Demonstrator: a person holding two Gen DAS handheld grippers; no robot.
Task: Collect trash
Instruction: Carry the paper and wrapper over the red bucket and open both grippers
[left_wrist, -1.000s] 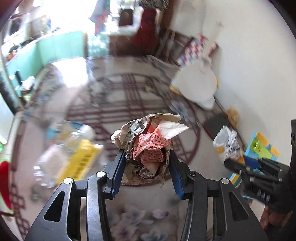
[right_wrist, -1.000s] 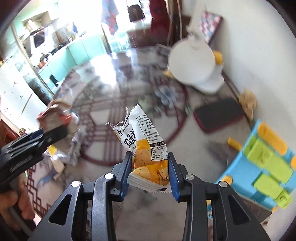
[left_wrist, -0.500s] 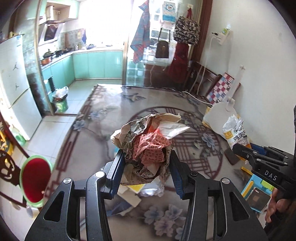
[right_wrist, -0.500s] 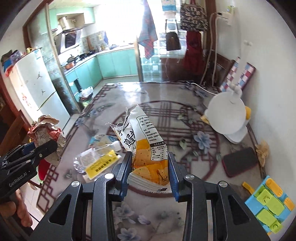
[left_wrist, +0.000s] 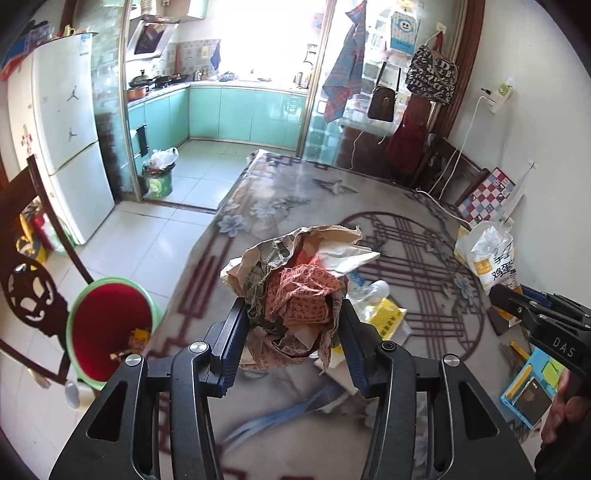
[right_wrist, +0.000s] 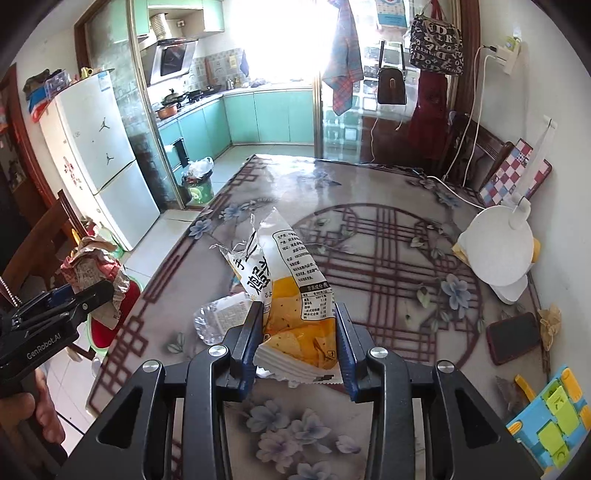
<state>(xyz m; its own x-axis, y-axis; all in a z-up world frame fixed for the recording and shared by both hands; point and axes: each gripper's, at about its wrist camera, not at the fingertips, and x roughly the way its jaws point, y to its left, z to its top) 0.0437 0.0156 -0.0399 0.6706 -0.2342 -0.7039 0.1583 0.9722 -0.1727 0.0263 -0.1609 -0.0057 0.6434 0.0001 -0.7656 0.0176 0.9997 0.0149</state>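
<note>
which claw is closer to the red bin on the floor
Left. The left claw, gripping crumpled paper, is beside the red bin; the right claw holds its snack wrapper farther over the table.

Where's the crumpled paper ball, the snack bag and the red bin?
crumpled paper ball (left_wrist: 299, 295), left wrist view, red printed middle
snack bag (right_wrist: 295, 314), right wrist view, orange lower part
red bin (left_wrist: 107, 325), left wrist view, inner wall

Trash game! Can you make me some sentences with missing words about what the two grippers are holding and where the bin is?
1. The left gripper is shut on a ball of crumpled ____.
2. The right gripper is shut on a white and ____ snack bag.
3. The inside of the green-rimmed bin beside the table is ____.
4. A dark ____ lies flat on the table near the white fan.

Missing words: paper; yellow; red; phone
</note>
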